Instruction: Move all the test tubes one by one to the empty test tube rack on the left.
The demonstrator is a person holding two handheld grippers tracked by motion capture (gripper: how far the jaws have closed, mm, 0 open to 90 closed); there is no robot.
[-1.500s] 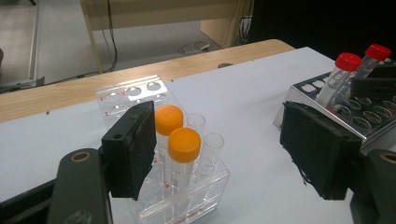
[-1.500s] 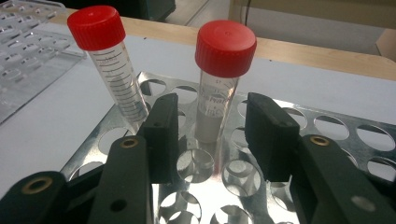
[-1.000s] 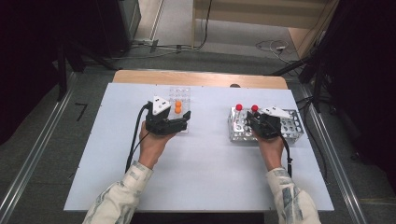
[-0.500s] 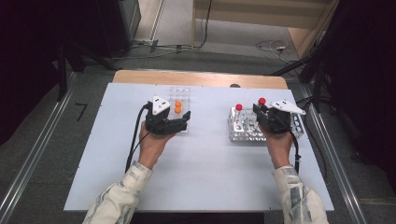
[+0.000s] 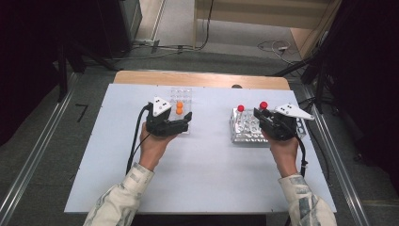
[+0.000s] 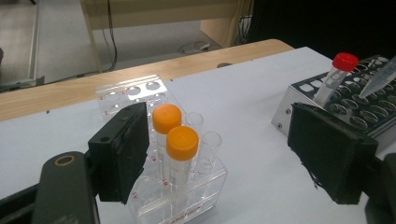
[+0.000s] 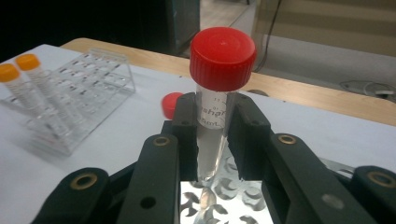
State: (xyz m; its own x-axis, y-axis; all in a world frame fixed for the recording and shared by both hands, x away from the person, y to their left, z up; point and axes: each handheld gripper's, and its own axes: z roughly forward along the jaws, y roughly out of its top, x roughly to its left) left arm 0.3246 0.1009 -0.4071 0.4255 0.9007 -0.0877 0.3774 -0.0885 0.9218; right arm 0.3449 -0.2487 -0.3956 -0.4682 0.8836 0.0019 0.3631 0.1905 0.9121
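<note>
Red-capped tube (image 7: 219,93) clamped in right gripper (image 7: 212,140) jaws, tip just above metal rack (image 7: 219,205) | step: looks like the lift-out | left gripper (image 6: 224,154) jaws wide open around clear rack (image 6: 177,196), holding nothing | next: probably carry it across to a free hole there

Second red cap (image 7: 171,104) blurred, half hidden

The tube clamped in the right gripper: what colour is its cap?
Red cap, clearest in the right gripper view.
</note>
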